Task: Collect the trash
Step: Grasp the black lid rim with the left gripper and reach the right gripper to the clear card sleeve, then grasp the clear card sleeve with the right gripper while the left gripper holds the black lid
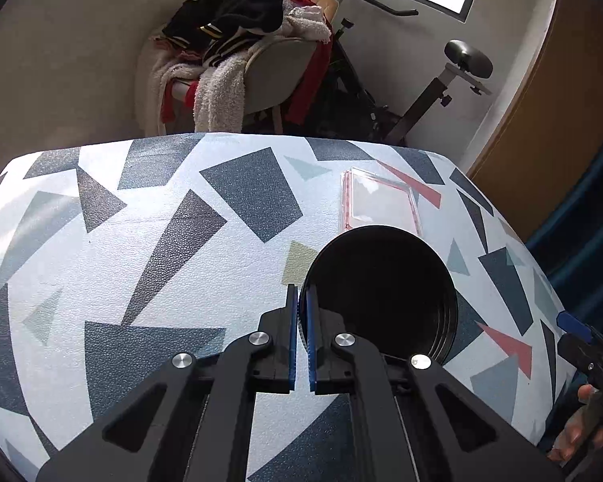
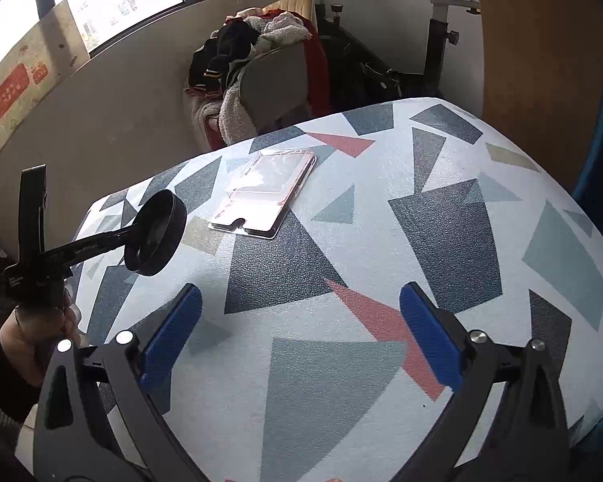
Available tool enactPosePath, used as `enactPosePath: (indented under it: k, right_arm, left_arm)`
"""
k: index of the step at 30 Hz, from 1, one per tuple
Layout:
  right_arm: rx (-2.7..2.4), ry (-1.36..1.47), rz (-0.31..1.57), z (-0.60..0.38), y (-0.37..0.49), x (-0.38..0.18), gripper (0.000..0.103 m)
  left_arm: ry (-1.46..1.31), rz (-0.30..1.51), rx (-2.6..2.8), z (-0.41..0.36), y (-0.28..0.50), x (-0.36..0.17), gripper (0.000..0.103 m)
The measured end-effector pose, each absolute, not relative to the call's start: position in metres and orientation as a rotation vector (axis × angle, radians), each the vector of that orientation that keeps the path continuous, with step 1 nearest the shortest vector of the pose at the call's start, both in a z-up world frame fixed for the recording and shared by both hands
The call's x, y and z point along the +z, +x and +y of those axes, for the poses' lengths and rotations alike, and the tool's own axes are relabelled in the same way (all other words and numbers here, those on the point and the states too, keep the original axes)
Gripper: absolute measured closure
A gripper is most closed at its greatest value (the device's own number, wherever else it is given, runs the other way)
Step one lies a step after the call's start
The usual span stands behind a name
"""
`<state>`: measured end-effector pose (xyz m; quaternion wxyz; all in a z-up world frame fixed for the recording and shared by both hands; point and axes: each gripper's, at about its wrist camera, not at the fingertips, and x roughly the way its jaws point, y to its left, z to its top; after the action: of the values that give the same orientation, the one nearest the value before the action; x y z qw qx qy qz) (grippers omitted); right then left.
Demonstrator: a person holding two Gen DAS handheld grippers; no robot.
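Left gripper [image 1: 300, 333] is clamped on the rim of a black round lid [image 1: 380, 293]: one blue pad outside the wall, one inside, almost no gap between them. In the right wrist view the lid [image 2: 155, 237] is tilted with its hollow side toward the left gripper and looks lifted off the patterned table [image 2: 442, 209], though I can't confirm clearance.

Right gripper [image 2: 300, 335] is spread wide with nothing between the pads, low over the table's near edge.

Remaining trash: a clear plastic blister pack with a pink edge [image 2: 266, 197], lying flat. Relative to the lid it sits just past the far side; in the left wrist view the lid rim hides the near end of the pack [image 1: 380, 201]. From the right gripper it lies ahead and slightly left, well apart. Its long axis runs diagonally, near-left to far-right, notched end nearest.

My read: the right hand is the free one, so it should take the pack. It's flat and thin, so expect an edge pinch across the short side, and likely slippery.
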<state>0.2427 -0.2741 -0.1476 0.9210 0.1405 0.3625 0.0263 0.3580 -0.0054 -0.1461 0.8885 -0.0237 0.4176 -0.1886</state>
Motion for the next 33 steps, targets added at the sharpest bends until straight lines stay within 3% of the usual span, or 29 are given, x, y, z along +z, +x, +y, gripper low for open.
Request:
enactPosePath:
  k: [8, 15, 22, 33]
  right_arm:
    - [0.081, 0.165, 0.867, -0.222, 0.379, -0.154, 0.006]
    - [-0.117, 0.291, 1.007, -0.232, 0.465, -0.177, 0.006]
    - [-0.199, 0.321, 1.056, -0.227, 0.497, -0.204, 0.005]
    - [-0.281, 0.098, 1.05, -0.217, 0.511, -0.208, 0.006]
  left_arm:
    - [-0.014, 0.828, -0.331, 0.09, 0.311, -0.139, 0.099]
    - [-0.059, 0.774, -0.311, 0.145, 0.288, -0.132, 0.099]
    - [-0.127, 0.783, -0.284, 0.178, 0.279, -0.15, 0.099]
    - [-0.172, 0.797, -0.297, 0.175, 0.271, -0.163, 0.099]
